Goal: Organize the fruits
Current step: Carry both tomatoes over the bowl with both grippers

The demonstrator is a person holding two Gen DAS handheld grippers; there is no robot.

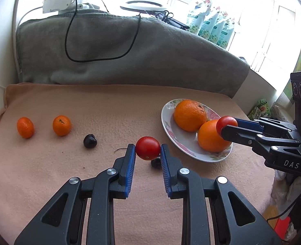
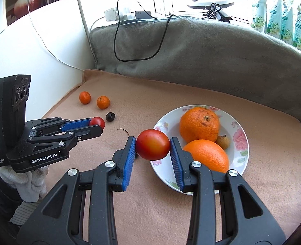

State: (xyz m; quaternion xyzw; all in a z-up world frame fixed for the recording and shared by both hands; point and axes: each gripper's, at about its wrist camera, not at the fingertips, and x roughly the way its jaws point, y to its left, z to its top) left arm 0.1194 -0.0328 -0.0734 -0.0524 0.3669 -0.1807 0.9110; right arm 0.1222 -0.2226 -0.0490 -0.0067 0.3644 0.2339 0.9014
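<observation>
Above the peach fleece blanket, each gripper carries one tomato. Left gripper: fingers closed on the smaller tomato, held clear of the blanket, presumably for transfer. Right gripper: fingers clamped on the larger tomato at the near-left rim of the floral plate, probably for release there. Ribbed blue pads suit the smooth, round skins. Two dimpled oranges already occupy the glossy plate. Two mandarins and a dark cherry lie loose on the blanket.
</observation>
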